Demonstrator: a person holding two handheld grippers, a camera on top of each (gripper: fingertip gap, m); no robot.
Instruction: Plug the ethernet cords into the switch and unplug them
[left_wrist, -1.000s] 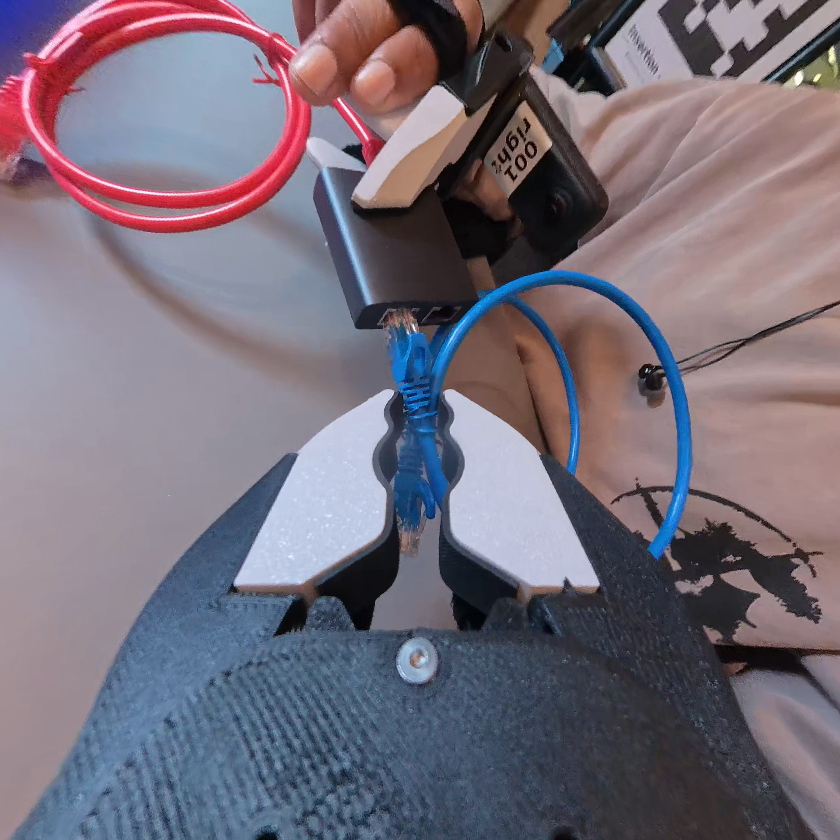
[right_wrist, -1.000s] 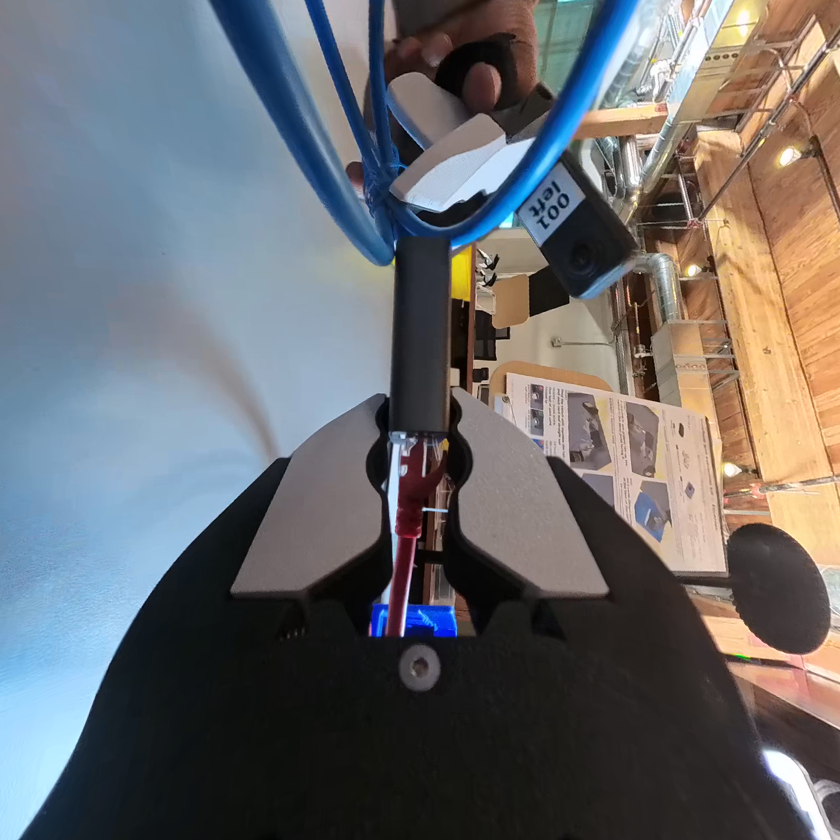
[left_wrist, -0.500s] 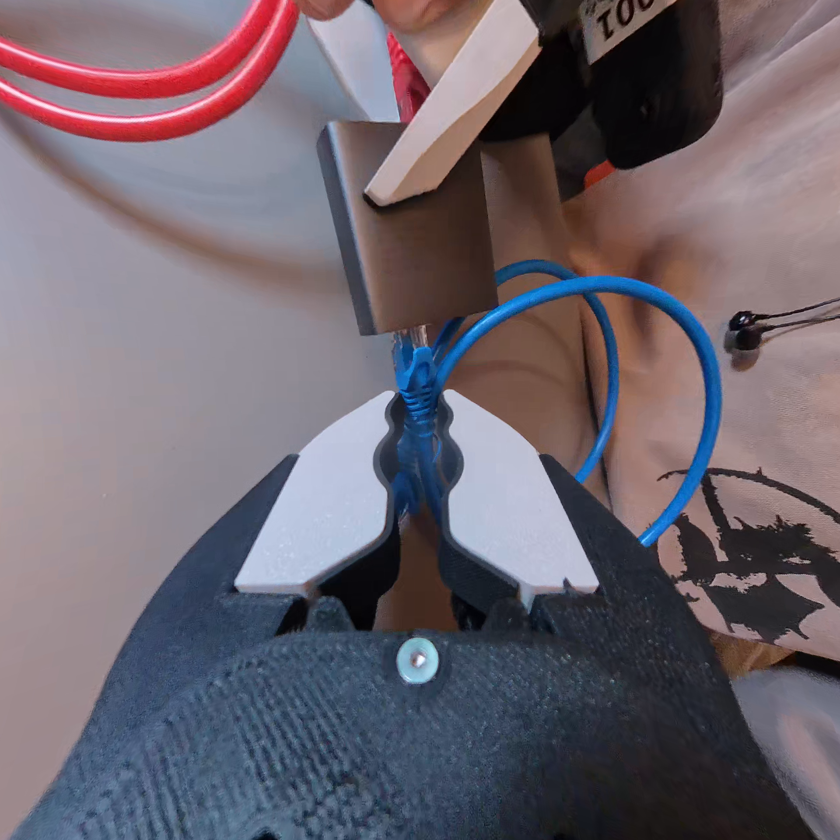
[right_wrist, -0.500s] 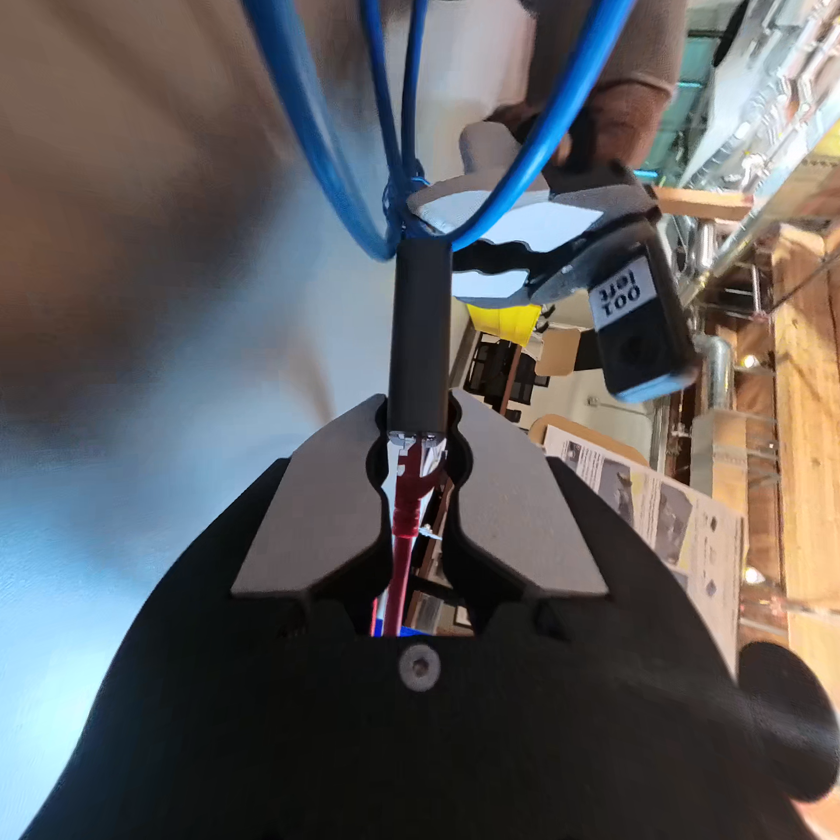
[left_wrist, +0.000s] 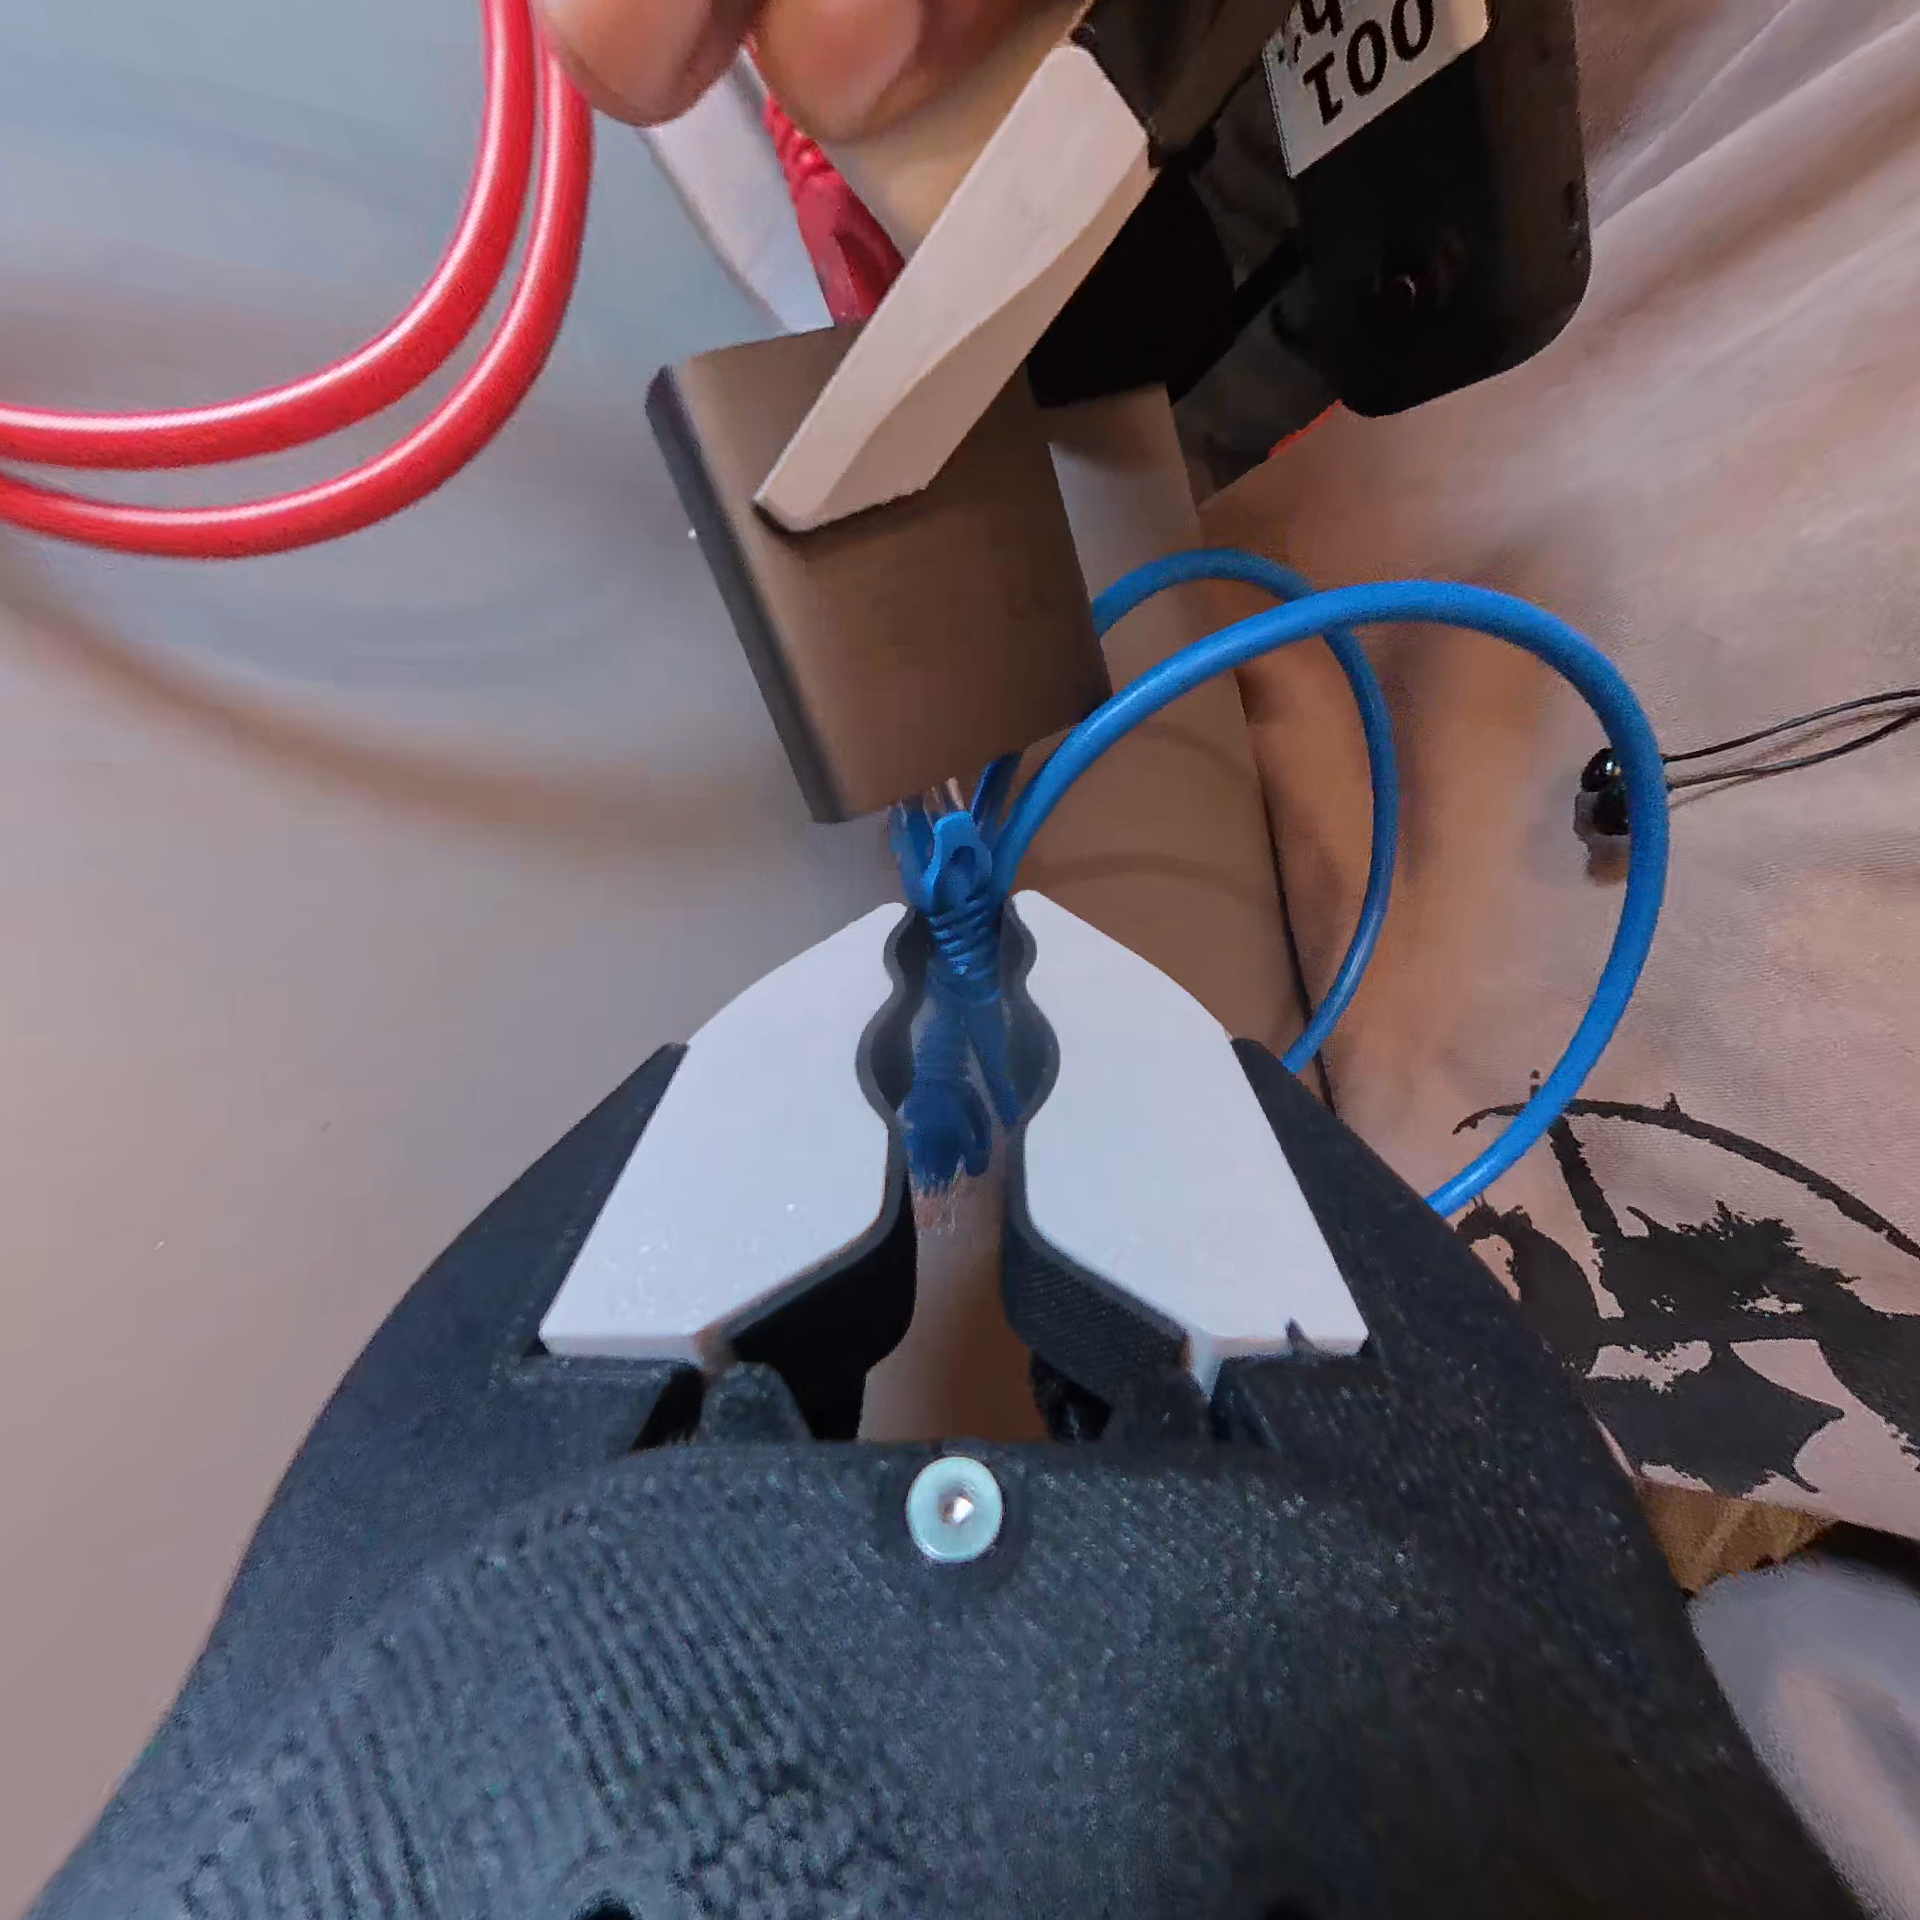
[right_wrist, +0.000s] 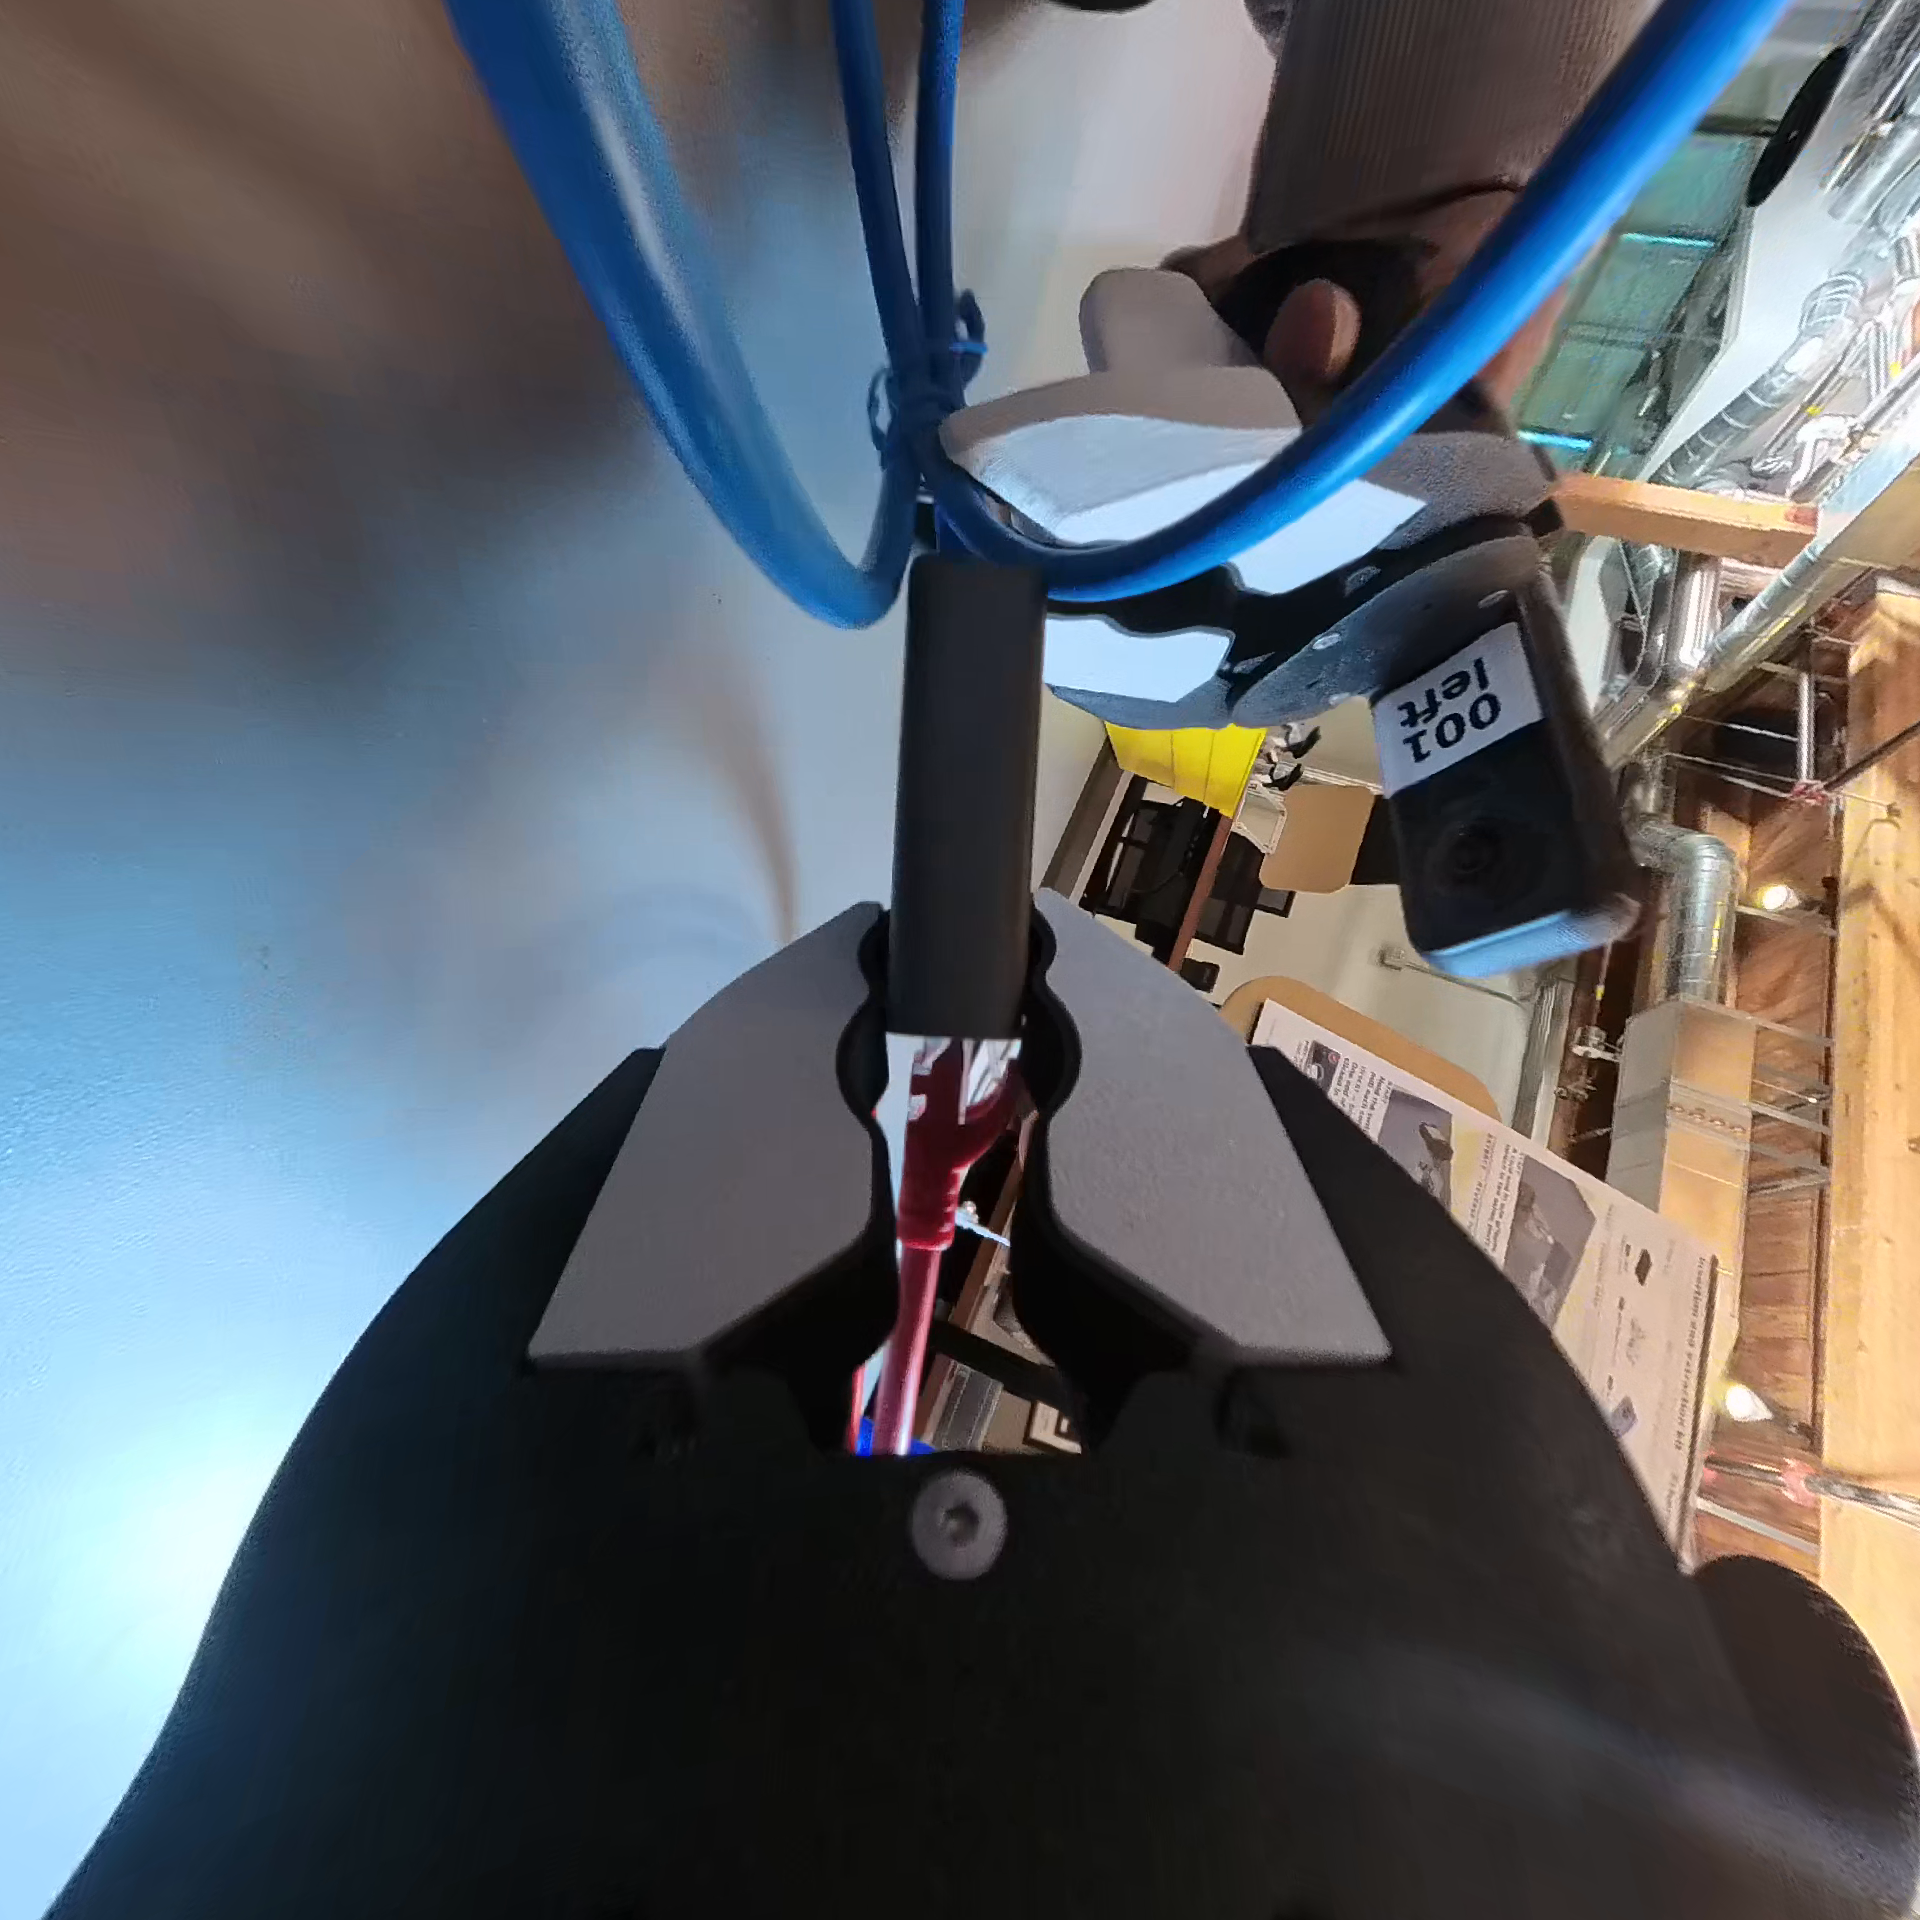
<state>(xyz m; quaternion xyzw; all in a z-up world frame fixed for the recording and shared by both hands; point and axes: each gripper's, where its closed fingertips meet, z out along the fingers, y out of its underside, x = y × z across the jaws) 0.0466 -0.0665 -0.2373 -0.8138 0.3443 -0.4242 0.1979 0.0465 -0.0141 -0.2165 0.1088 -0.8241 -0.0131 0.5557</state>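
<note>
**Both grippers clamped, switch held in the air between them**

The red cord (left_wrist: 312, 416) loops at the left, its plug at the switch's far end. The switch (left_wrist: 894, 623), a plain dark box with no readable marking, is pinched by the right gripper (right_wrist: 956, 977) around that end. The left gripper (left_wrist: 961, 966) is pressed together on the blue cord (left_wrist: 1507, 831) at its plug, which meets the switch's near edge; the cord's coils hang to the right, against a beige shirt (left_wrist: 1714, 520). Each gripper's black camera housing carries a white printed sticker (right_wrist: 1455, 717).
</note>
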